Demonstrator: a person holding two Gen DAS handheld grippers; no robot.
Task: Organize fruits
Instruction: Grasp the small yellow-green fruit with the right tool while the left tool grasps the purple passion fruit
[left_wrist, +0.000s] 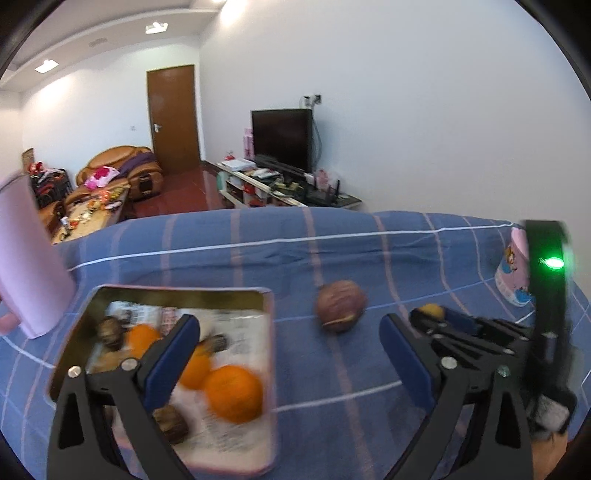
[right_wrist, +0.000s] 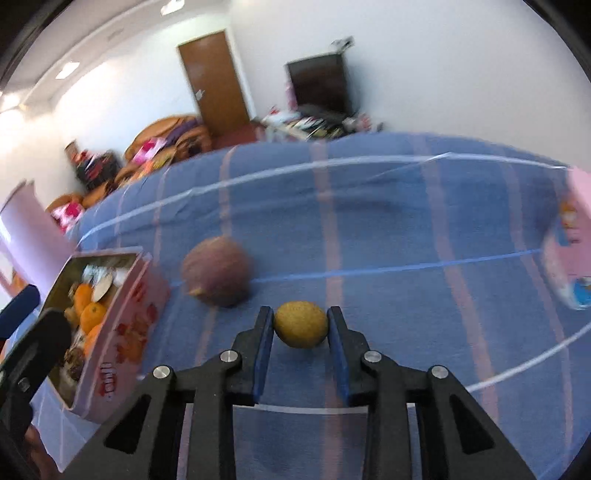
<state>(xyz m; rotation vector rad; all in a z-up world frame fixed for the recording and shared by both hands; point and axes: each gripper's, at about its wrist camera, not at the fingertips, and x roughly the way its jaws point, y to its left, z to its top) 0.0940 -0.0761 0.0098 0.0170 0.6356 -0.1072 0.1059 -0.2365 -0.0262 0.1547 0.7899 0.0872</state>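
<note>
In the right wrist view my right gripper (right_wrist: 300, 323) is shut on a small round yellow fruit (right_wrist: 301, 325), both blue pads against its sides, low over the blue checked cloth (right_wrist: 388, 236). A brown-purple round fruit (right_wrist: 216, 277) lies just left of it. A pink tin box (right_wrist: 122, 343) at the left holds oranges (right_wrist: 90, 315) and dark fruits. In the left wrist view my left gripper (left_wrist: 290, 343) stands open, its left finger over the tin (left_wrist: 271, 314) with oranges (left_wrist: 233, 393) inside. The brown-purple fruit (left_wrist: 340, 306) lies ahead between the fingers. The right gripper (left_wrist: 436, 314) shows at the right with the yellow fruit (left_wrist: 433, 310).
A tall pink container (left_wrist: 33, 258) stands left of the tin. A pink printed cup (left_wrist: 515, 269) stands at the cloth's right. Beyond the table's far edge are a TV stand, a brown sofa and a door.
</note>
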